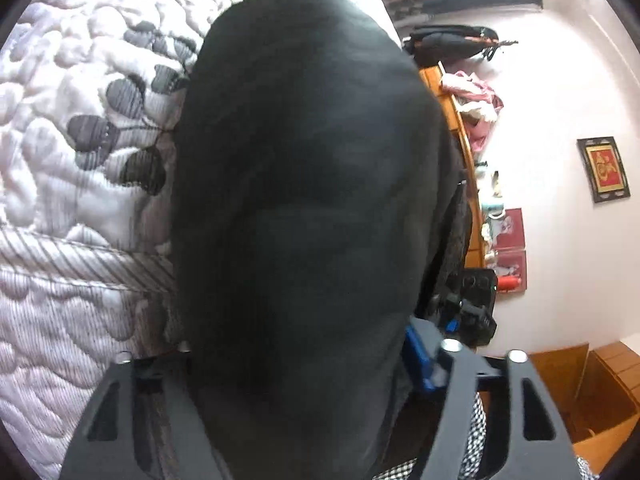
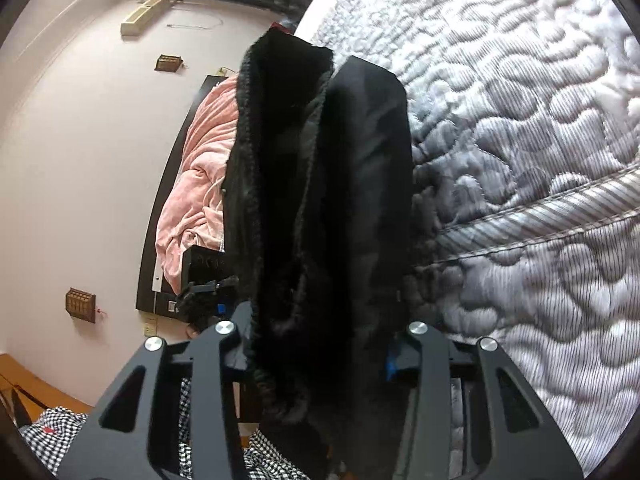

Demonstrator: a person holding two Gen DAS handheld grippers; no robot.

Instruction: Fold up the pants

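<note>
The black pants [image 1: 304, 200] hang lifted off the bed and fill the middle of the left wrist view. My left gripper [image 1: 308, 368] is shut on the cloth, which hides its fingertips. In the right wrist view the pants [image 2: 320, 200] show a fleecy lining and a smooth outer layer. My right gripper [image 2: 324, 344] is shut on them, fingertips hidden by cloth. The right gripper's body [image 1: 472, 300] shows beside the pants in the left wrist view; the left gripper's body [image 2: 204, 292] shows in the right wrist view.
A white quilted bedspread [image 1: 80, 160] with grey leaf prints covers the bed [image 2: 520, 160]. A pink blanket [image 2: 200, 184] lies on the dark headboard. A wooden shelf [image 1: 468, 152] holds clutter. Checked cloth [image 2: 64, 428] is at the bottom. A cardboard box [image 1: 600, 392] stands on the floor.
</note>
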